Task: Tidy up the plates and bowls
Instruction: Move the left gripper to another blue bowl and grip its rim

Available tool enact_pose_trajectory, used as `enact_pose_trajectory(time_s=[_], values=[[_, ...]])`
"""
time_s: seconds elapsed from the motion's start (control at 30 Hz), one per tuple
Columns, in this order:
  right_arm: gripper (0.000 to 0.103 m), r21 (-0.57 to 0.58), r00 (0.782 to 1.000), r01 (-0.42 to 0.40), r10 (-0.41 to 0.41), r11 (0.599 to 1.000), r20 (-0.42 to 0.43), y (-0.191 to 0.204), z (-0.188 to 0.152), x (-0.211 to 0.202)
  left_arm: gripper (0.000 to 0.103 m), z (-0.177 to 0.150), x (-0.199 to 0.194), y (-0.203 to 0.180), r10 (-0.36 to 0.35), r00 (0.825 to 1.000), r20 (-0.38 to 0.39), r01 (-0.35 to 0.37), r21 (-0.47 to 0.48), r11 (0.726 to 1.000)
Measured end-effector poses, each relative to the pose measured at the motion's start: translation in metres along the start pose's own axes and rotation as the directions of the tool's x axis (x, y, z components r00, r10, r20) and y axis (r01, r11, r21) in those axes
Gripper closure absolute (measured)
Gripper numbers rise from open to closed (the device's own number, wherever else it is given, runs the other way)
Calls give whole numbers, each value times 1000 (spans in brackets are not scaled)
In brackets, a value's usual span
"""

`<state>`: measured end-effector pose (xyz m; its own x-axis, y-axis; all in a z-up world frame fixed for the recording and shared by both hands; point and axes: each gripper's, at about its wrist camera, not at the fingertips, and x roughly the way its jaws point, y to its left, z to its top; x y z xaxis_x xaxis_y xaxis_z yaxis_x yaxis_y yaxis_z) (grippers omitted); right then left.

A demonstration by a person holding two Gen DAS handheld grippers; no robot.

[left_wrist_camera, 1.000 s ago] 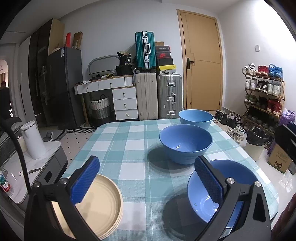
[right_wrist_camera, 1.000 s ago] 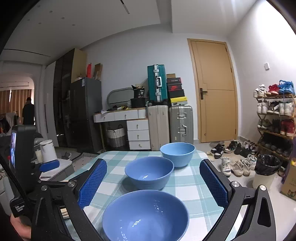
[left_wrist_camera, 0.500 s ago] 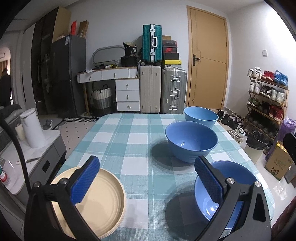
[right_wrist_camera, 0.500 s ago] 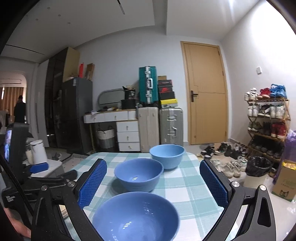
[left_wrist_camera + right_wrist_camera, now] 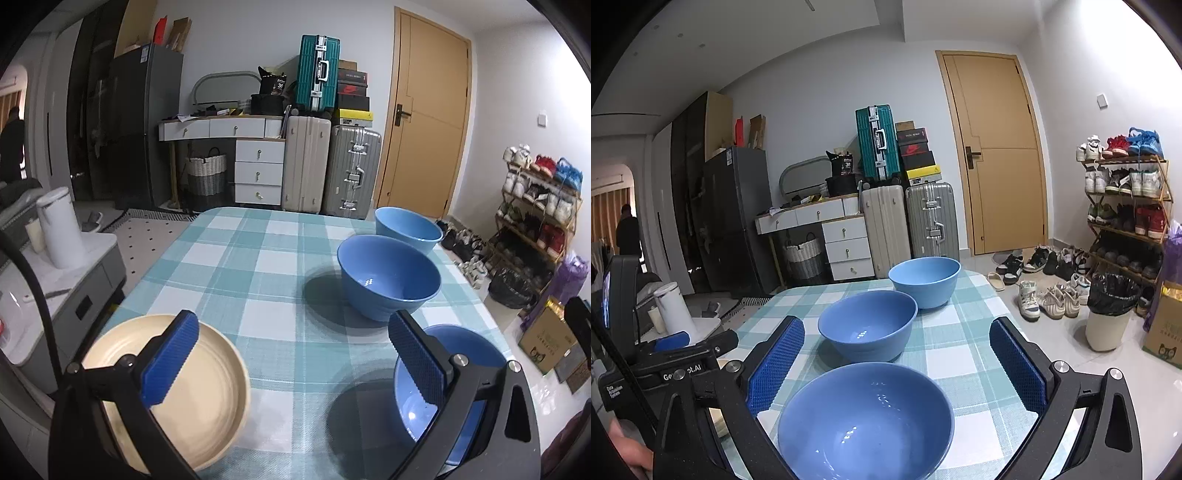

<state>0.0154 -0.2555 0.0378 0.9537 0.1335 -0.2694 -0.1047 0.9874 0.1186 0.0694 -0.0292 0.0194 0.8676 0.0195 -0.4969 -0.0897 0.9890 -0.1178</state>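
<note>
Three blue bowls stand in a row on the checked tablecloth (image 5: 236, 266). The near bowl (image 5: 866, 421) lies between the fingers of my right gripper (image 5: 897, 373), which is open and held above it. The middle bowl (image 5: 868, 325) and the far bowl (image 5: 925, 280) stand beyond it. In the left wrist view the near bowl (image 5: 454, 373) is partly hidden behind the right finger, with the middle bowl (image 5: 389, 277) and far bowl (image 5: 408, 229) farther back. A stack of cream plates (image 5: 199, 391) lies at the near left, under the left finger of my open left gripper (image 5: 295, 360).
A side cabinet with a white kettle (image 5: 61, 229) stands left of the table. Suitcases (image 5: 332, 173), drawers (image 5: 258, 173) and a door (image 5: 424, 122) are behind. A shoe rack (image 5: 1126, 206), a bin (image 5: 1108, 314) and shoes sit right. The left gripper's body (image 5: 665, 365) shows at the right wrist view's left.
Both cameras have shifted slightly: the left gripper has risen and drawn back a little, showing more of the plates. The right view has tilted. Bowls and plates have not moved.
</note>
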Motion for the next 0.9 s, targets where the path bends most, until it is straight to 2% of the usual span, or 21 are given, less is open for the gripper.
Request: enact_pose_trajectory(time_s=[0.13,0.3,0.37,0.43,0.5,0.67,0.73,0.8,0.9], values=[[1,14,1000,1,-1,1000,-17,-1,0,4,0,2,10,1,12,999,-41,-12,-10,1000],[1,35,998,-36,37,999,-41,1,2,10,0,8,21,8,-59,995,-81,53,-76,996],[1,8,998,-54,54,999,-33,7,6,11,0,15,39,7,-87,984,-155,74,-90,993],[1,-21,998,-63,62,998,-26,12,12,13,0,19,61,6,-117,960,-256,88,-121,989],[1,-60,997,-69,68,996,-30,15,22,20,0,23,74,3,-133,944,-303,93,-143,985],[1,-126,995,-65,55,990,-81,10,52,57,0,46,94,-7,-111,944,-312,66,-153,986],[1,-127,990,-57,40,990,-134,3,67,83,0,56,108,-14,-76,939,-336,36,-124,992],[1,-104,981,-50,29,993,-191,-6,77,108,0,62,128,-25,-32,926,-376,9,-62,998],[1,-19,951,-50,42,999,-305,-27,93,157,0,64,148,-33,40,926,-375,-48,-12,999]])
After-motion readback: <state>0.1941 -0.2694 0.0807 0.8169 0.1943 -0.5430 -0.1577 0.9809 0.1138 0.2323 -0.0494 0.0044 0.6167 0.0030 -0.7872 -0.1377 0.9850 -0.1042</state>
